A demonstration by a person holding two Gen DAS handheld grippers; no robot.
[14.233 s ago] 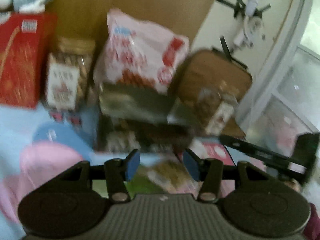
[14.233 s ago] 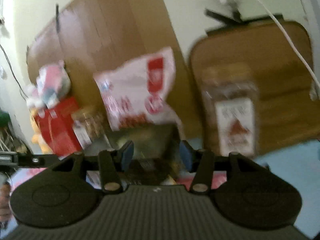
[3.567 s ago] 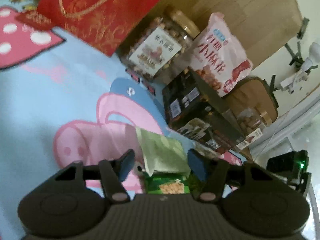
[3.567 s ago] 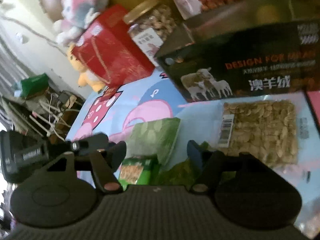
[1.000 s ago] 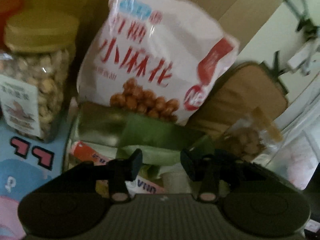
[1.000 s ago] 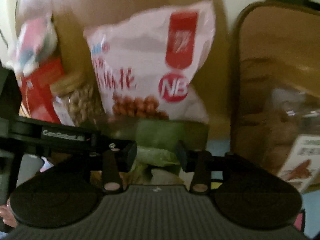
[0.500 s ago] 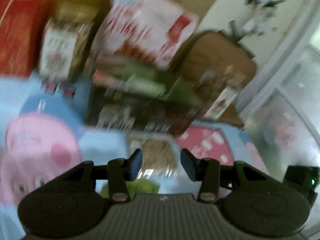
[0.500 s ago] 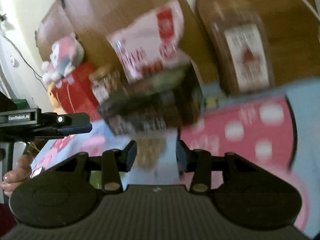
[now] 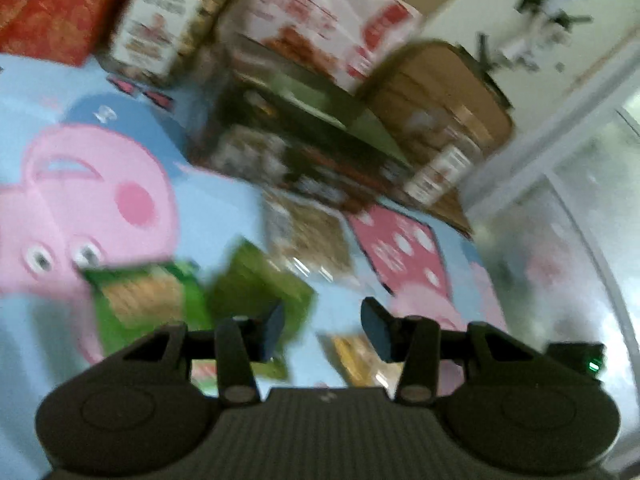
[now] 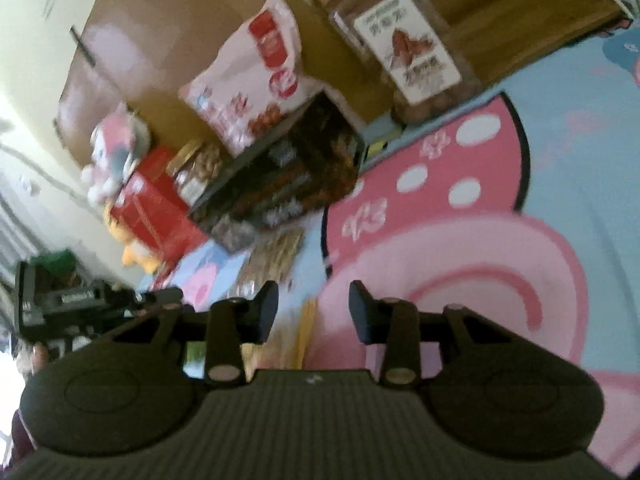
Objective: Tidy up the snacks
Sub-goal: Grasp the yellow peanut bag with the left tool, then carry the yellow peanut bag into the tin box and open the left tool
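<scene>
Left wrist view, left tool (image 9: 322,330) part open and empty above green snack packets (image 9: 256,288), right tool (image 10: 313,312) empty too, jaws closing over the cartoon mat (image 10: 560,184).

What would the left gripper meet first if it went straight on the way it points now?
Probably the yellow packet on the cartoon sheet, which lies just ahead between the left gripper fingers. Blur leaves depth unclear; the jaws hold nothing.

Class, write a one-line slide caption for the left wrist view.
Empty left gripper above a cartoon blanket, green snack packets near its fingertips, dark box behind.
</scene>
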